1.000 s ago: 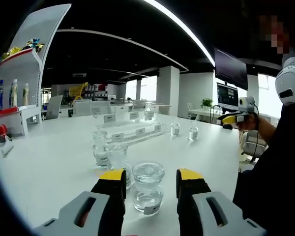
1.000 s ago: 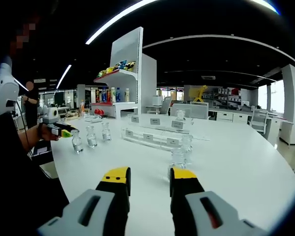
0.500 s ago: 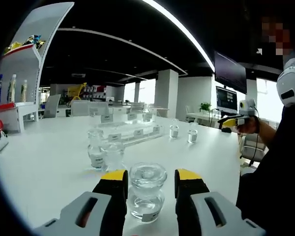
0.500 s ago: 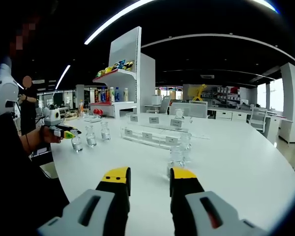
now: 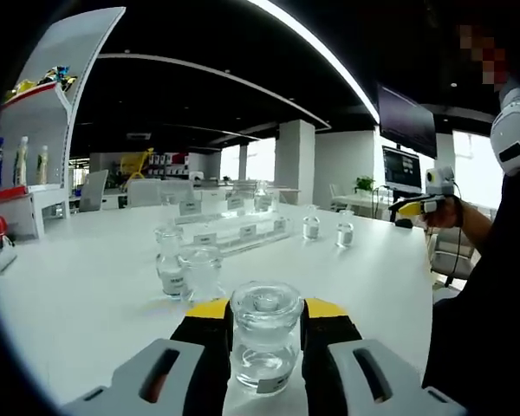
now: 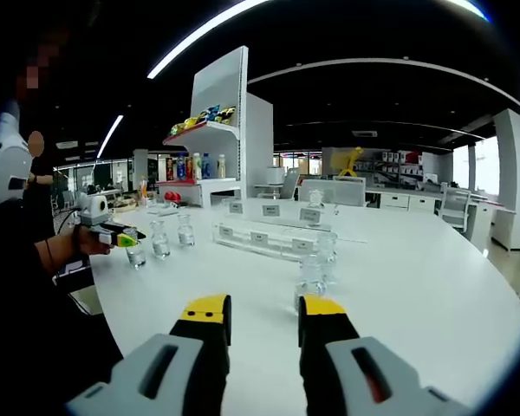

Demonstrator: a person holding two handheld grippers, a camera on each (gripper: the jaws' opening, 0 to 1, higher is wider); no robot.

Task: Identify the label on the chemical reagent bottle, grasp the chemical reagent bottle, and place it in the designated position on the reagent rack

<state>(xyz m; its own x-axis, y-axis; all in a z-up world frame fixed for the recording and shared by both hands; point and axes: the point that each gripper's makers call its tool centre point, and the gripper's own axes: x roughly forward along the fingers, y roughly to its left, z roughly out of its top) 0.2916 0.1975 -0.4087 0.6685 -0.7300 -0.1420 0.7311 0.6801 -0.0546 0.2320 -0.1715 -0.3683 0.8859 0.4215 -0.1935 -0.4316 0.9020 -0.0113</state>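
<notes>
Across the middle of both frames spreads the white table, broad and bare at lower left of the left gripper view. Beyond centre lies the clear reagent rack with small label cards along its front, seen again just above centre in the right gripper view. Nearer, left of centre, stand two more glass bottles, close together; further pairs wait at right of centre. At bottom centre sits the chemical reagent bottle, clear glass with a round stopper and a small label low on its front, between the jaws of the left gripper, which look closed against its sides. Bottom centre of the right gripper view: the right gripper, jaws apart, holding nothing. Likely hazards: smooth glass slipping or twisting if the squeeze is light or off-centre; a loose stopper tipping out if tilted on the lift; knocking the two neighbouring bottles on the way to the rack; misreading the small label and choosing the wrong slot.
</notes>
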